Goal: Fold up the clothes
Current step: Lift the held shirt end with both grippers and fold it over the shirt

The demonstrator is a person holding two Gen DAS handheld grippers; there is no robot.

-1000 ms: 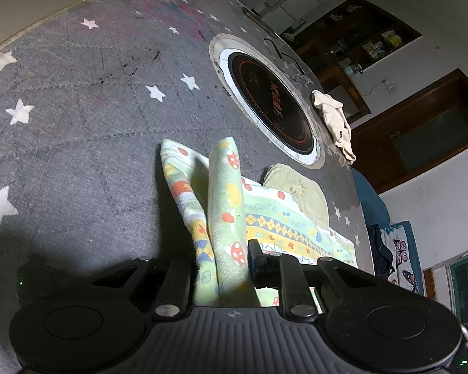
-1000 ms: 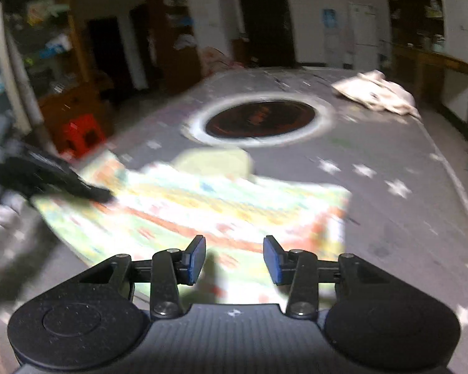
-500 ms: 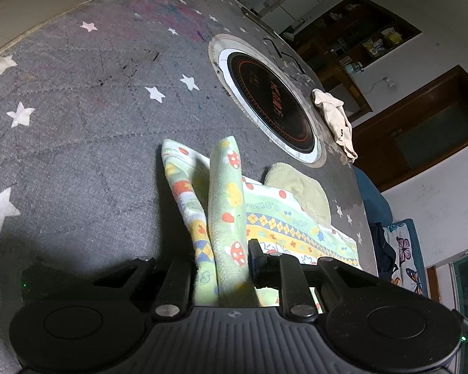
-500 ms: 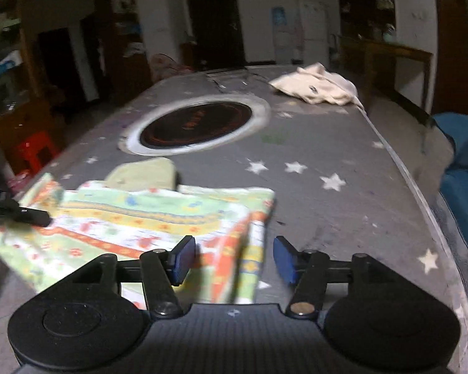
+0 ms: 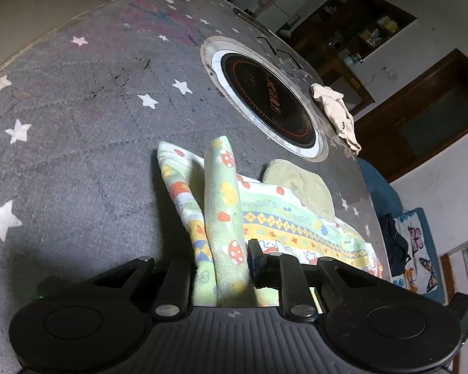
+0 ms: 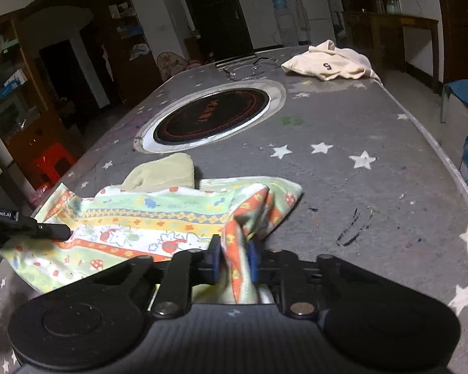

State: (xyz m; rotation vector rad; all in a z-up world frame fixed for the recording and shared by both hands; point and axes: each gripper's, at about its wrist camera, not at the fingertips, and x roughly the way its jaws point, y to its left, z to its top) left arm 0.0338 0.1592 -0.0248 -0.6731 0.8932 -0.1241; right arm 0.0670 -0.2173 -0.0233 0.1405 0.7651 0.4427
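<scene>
Left gripper clamped on patterned garment, right gripper – just closed – pinching its corner

Grey table cover with white stars; garment pale green with yellow, orange and white printed bands and red mushrooms; olive ribbed cloth; cream garment; black hob, red rings, silver rim.

L gripper is pointing downward, jaws nearly closed & pinching a bunched fold of the printed cloth. R gripper is also angling down; its jaws have just been closing & are now clamping a gathered corner of the same cloth between blue pads.
</scene>
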